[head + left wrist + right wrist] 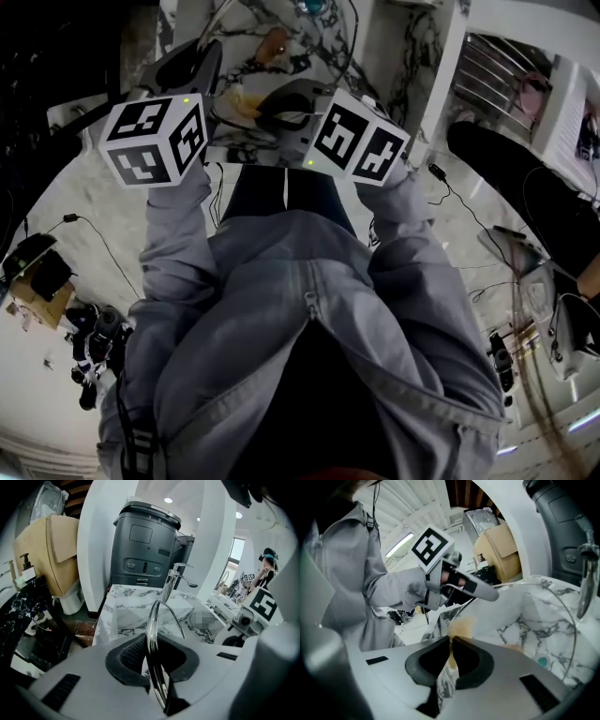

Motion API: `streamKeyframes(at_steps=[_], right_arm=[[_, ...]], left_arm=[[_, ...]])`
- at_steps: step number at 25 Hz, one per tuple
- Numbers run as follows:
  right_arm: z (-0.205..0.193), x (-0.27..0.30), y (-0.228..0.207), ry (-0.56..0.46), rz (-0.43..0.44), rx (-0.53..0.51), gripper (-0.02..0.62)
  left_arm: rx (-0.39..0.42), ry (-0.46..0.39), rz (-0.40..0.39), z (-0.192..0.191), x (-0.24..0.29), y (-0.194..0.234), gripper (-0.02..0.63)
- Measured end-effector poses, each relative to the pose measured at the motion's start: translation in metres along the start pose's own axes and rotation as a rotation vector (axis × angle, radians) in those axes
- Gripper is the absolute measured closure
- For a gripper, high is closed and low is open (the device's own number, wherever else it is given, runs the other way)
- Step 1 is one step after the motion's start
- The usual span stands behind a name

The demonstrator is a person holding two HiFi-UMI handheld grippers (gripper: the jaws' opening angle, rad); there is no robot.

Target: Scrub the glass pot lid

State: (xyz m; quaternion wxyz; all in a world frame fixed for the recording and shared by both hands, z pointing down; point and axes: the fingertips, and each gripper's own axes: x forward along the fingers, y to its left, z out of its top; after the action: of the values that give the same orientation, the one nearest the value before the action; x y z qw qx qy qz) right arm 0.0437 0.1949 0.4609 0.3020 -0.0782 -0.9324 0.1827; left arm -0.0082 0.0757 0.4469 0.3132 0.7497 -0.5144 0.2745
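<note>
The glass pot lid (pixel 152 620) stands edge-on between my left gripper's (pixel 154 644) jaws, which are shut on its shiny metal rim. In the right gripper view the same lid (pixel 575 634) shows as a clear disc over the sink, with the left gripper (pixel 487 592) clamped on its upper left rim. My right gripper (pixel 451 644) is shut on a thin tan scrub pad (pixel 461 626), which sits close to the lid's near face; contact cannot be told. In the head view only the marker cubes of the left (pixel 155 141) and right (pixel 361 141) grippers are plain.
A chrome faucet (pixel 171 581) rises behind the white marble sink (pixel 131 616). A dark grey bin (pixel 145 545) stands beyond it, and a cardboard box (pixel 47 555) is at the left. Cables (pixel 94 234) lie on the floor around the person's feet.
</note>
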Motion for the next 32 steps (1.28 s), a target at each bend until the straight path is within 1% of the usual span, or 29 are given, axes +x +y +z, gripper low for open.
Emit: streamKeyframes(at_steps=[5,10,13,15,17,19,21,23,26,28,32], right_arm=[[0.005,-0.042,-0.049,-0.034,-0.200,-0.008,0.552],[0.010,-0.072,-0.097,-0.055,-0.418,-0.070,0.552],[0.010,-0.084,-0.125,-0.067,-0.554,-0.139,0.552],[0.007,-0.087,-0.142,-0.039,-0.638,-0.204,0.552],[0.006,-0.088,-0.156,-0.008,-0.706,-0.270,0.552],[0.006,-0.087,-0.166,0.012,-0.755,-0.317,0.552],[0.007,-0.083,-0.174,0.023,-0.789,-0.348,0.551],[0.005,-0.075,-0.179,0.028,-0.795,-0.370,0.552],[-0.004,-0.054,-0.183,0.067,-0.770,-0.419,0.552],[-0.011,-0.040,-0.183,0.091,-0.739,-0.433,0.551],[-0.018,-0.026,-0.180,0.092,-0.703,-0.400,0.551]], left_arm=[[-0.002,0.009,-0.001,-0.001,0.000,0.000,0.538],[-0.011,0.013,-0.007,0.001,0.002,0.002,0.538],[-0.013,0.017,-0.002,0.002,0.003,0.001,0.538],[-0.016,0.018,0.000,0.002,0.004,0.001,0.538],[-0.018,0.019,0.003,0.001,0.005,0.001,0.538],[-0.025,0.018,-0.001,0.002,0.005,0.001,0.538],[-0.028,0.019,-0.002,0.002,0.006,0.003,0.538],[-0.023,0.023,0.004,0.002,0.007,0.005,0.538],[-0.022,0.025,0.010,0.001,0.007,0.006,0.538],[-0.020,0.027,0.011,0.001,0.008,0.006,0.538],[-0.030,0.033,0.018,0.000,0.009,0.008,0.538]])
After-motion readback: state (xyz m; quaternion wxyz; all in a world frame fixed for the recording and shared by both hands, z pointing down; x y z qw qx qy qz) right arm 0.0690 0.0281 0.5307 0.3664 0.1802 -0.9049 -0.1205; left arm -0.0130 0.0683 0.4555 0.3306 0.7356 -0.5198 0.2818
